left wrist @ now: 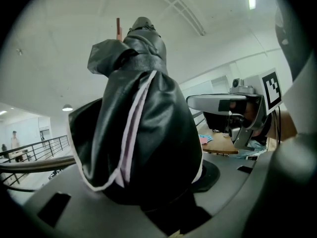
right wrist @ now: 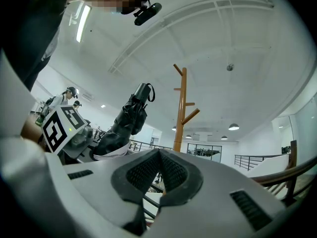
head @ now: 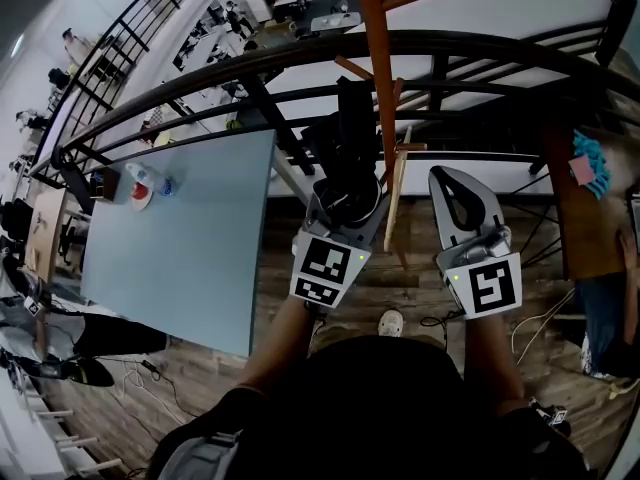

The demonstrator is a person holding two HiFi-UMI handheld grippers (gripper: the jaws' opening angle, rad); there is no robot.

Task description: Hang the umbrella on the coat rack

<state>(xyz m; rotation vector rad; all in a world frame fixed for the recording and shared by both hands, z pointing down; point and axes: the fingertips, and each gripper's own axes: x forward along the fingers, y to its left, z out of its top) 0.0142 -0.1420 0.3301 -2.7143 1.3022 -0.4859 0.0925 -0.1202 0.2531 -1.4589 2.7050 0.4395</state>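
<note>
1. While both grippers were held out side by side above the wood floor (head: 415,278), only the left gripper (head: 348,200) carried a load: its fingers were clenched on the folded umbrella (head: 345,133).
2. Umbrella was black with pale pink-white trim. The bunched fabric filled the gap between the left fingers and hid most of the pads. It rose up and away from those fingertips, slightly tilted, with its wrist loop (right wrist: 149,90) at the far end.
3. Right gripper (head: 450,183) had its fingers closed tip to tip with nothing between the pads. In the left gripper view it sat just to the right of the left fingers, marker cube facing that camera.
4. Coat rack (head: 375,58) was an orange-brown wooden pole with angled pegs. It stood beyond both sets of fingertips and lined up between the two grippers in the head view.
5. From the right gripper view the rack stood past the right fingertips, a little to their right. The umbrella was left of it with a clear gap, not on any peg.
6. Railing (head: 200,80), black metal, ran across beyond both sets of fingertips.
7. Table (head: 190,258), with a pale blue-grey top, lay off to the left of the left fingers. A small bottle (head: 160,181) stood near its far corner, well apart from either gripper.
</note>
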